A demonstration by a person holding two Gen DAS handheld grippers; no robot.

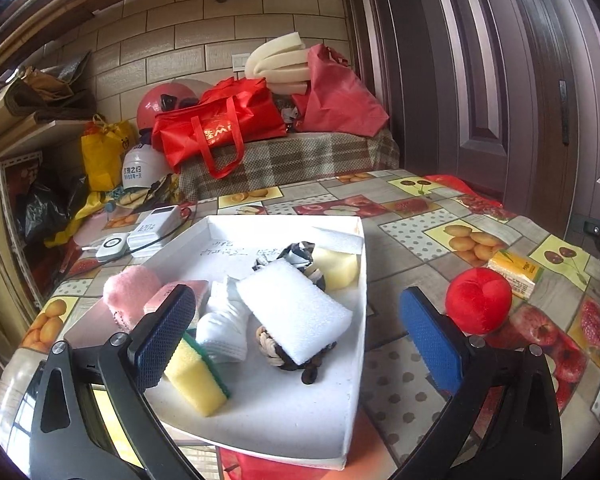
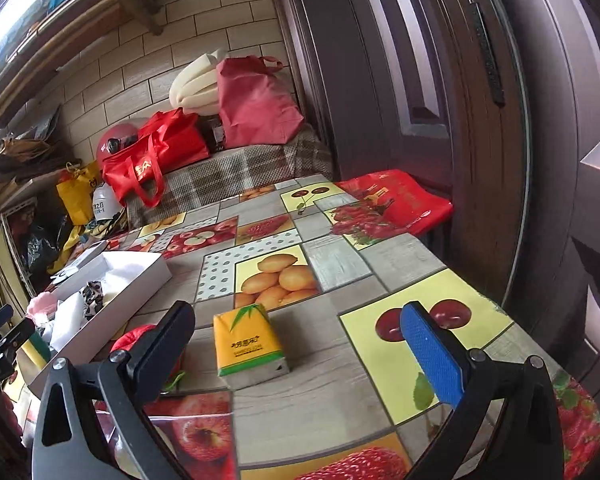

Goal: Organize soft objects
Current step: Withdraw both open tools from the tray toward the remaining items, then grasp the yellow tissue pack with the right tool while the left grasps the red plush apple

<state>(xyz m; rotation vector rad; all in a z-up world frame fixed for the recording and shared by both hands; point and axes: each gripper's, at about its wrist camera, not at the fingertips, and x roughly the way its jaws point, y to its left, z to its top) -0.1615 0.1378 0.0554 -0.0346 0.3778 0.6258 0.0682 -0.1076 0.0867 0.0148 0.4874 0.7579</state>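
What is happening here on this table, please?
A person is sorting soft things into a white box, with a claw in each hand. Both are open and hold nothing. The left claw hovers over the box, which already holds sponges, a white foam block and socks. The right claw faces a yellow tissue pack on the table. A red plush ball also lies outside the box.
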